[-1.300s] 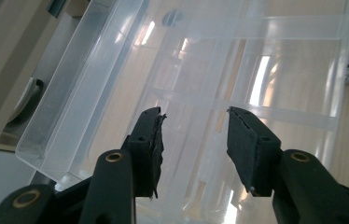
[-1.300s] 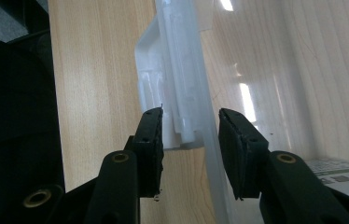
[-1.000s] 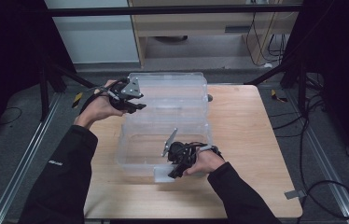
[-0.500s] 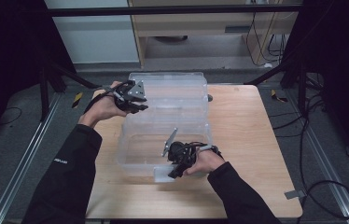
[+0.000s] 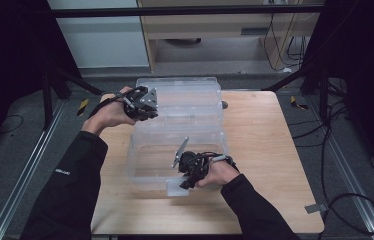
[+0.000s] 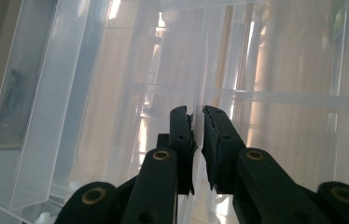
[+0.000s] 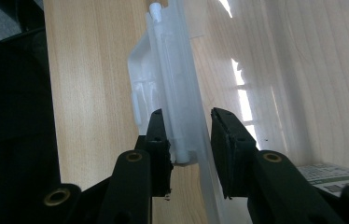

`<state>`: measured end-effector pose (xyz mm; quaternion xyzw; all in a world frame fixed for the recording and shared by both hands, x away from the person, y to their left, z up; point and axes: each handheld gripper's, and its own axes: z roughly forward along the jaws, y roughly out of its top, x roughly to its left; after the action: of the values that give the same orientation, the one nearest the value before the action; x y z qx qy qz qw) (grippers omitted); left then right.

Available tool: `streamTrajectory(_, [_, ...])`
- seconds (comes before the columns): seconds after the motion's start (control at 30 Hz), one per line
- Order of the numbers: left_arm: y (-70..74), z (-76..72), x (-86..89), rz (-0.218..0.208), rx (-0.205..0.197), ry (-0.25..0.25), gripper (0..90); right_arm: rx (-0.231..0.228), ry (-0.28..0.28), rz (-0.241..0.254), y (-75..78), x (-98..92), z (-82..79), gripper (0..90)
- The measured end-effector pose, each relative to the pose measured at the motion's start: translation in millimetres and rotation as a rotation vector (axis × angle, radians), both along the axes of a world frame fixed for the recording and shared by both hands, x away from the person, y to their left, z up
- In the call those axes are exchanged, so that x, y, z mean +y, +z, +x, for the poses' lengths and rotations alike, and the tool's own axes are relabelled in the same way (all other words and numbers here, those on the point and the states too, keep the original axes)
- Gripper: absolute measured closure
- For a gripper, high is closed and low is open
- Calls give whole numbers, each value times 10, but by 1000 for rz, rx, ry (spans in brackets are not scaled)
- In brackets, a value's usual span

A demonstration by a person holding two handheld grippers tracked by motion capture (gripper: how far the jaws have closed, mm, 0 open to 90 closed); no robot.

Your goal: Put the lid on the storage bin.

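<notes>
The clear plastic box [image 5: 177,132] sits open on the wooden table [image 5: 260,145] — see-through, lid flat behind. The left gripper [image 6: 197,122] has just been closing and pinches the lid's edge. The right gripper [image 7: 189,128] has been closing around the front latch [image 7: 168,88] — jaws not quite pressing.

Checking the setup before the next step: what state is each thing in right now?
Clear plastic box: open, on the wooden table.
Lid: swung back, its edge between the left gripper fingers, which have just been closing.
Latch: at the box's front wall, between the right gripper fingers, just closing, a gap on one side.
</notes>
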<state>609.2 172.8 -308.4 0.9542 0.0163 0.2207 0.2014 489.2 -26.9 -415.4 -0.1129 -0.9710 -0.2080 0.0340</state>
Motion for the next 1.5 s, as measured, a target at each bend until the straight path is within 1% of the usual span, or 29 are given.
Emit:
streamTrajectory(0.07, [-7,-1,-13,1,-5,1,823,-11,5,3,-3,3,1,690])
streamTrajectory(0.1, [-11,1,-22,-5,-7,-3,825,-11,9,-1,-1,3,3,692])
streamTrajectory(0.17, [-14,2,-47,-3,-10,-7,826,-12,10,-1,0,3,2,693])
streamTrajectory(0.2, [-6,3,-56,7,-4,-5,826,-12,10,-1,0,3,2,694])
streamTrajectory(0.37, [13,0,-82,26,3,-11,836,-15,12,1,2,4,4,701])
streamTrajectory(0.43, [26,-11,-105,41,5,-10,844,-20,7,-3,6,4,-6,704])
streamTrajectory(0.5, [47,-18,-125,58,14,-6,853,-29,12,-2,4,10,-6,705])
streamTrajectory(0.53, [51,-23,-131,61,23,-1,857,-28,14,-4,5,11,-4,706])
streamTrajectory(0.57, [62,-23,-139,70,21,-6,861,-28,13,-5,6,12,-5,706])
streamTrajectory(0.67, [78,-42,-160,83,24,-8,871,-27,10,-6,6,14,-4,706])
streamTrajectory(0.7, [81,-51,-163,85,30,-2,874,-25,6,-10,9,13,-7,707])
streamTrajectory(0.77, [90,-62,-169,86,25,-9,877,-29,9,-5,6,14,-4,708])
streamTrajectory(0.87, [113,-95,-168,85,33,-13,880,-35,9,-2,3,16,-8,709])
streamTrajectory(1.0, [151,-166,-157,81,48,-22,885,-29,8,-10,7,19,-8,709])
streamTrajectory(1.1, [174,-235,-156,85,47,-32,886,-34,15,-11,6,21,-6,708])
streamTrajectory(1.27, [192,-343,-136,80,45,-46,886,-37,16,-11,6,21,-9,708])
streamTrajectory(1.43, [187,-454,-121,67,36,-59,887,-35,11,-9,3,19,-11,708])
streamTrajectory(1.47, [191,-478,-122,75,34,-62,887,-35,13,-8,3,17,-10,708])
streamTrajectory(1.5, [190,-498,-121,72,36,-65,887,-29,7,-6,3,21,-15,708])
